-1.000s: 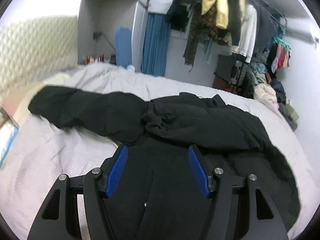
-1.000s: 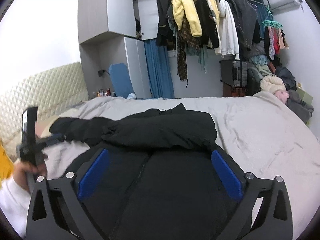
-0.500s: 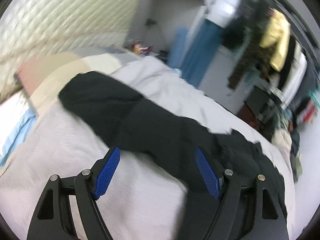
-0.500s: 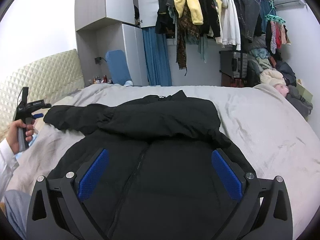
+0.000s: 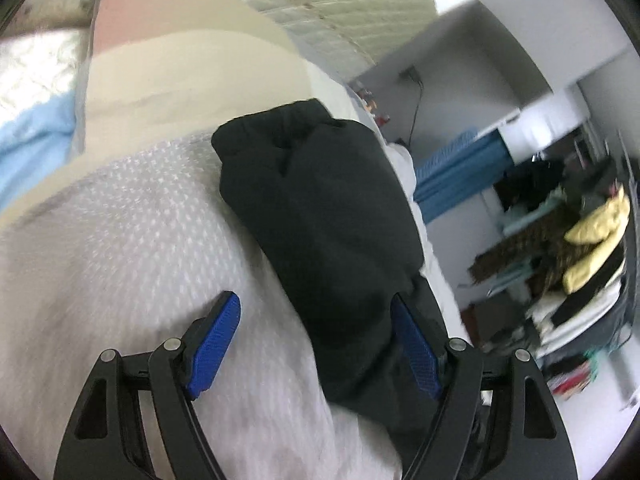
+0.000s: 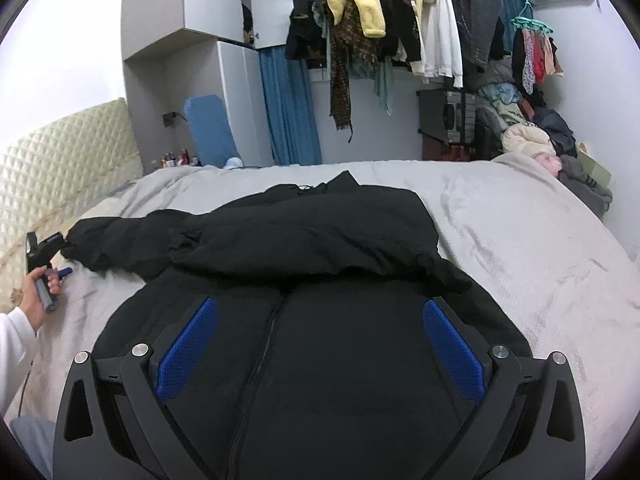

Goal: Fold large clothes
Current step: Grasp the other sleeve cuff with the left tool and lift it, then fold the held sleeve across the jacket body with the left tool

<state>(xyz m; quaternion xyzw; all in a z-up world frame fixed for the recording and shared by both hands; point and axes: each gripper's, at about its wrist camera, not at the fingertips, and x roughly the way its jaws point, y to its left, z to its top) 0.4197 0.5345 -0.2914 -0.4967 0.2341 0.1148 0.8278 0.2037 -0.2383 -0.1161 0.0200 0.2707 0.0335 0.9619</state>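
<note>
A black zip jacket (image 6: 320, 264) lies on the grey bed (image 6: 540, 248), one sleeve folded across its chest and the other sleeve (image 6: 116, 240) stretched out to the left. My right gripper (image 6: 320, 344) is open and empty above the jacket's lower front. My left gripper (image 5: 316, 344) is open, its jaws either side of that stretched sleeve (image 5: 320, 216) near the cuff (image 5: 280, 132), not closed on it. The left gripper also shows in the right wrist view (image 6: 44, 248), held at the cuff.
A beige pillow (image 5: 180, 80) and quilted headboard (image 6: 60, 168) lie at the bed's left end. A rack of hanging clothes (image 6: 400, 20) and a pile of clothes (image 6: 552, 148) stand behind the bed. A blue board (image 6: 210, 128) leans against the cupboard.
My left gripper has swung left from the jacket's body out along the sleeve to its cuff. My right gripper has lifted slightly and stays open over the jacket front.
</note>
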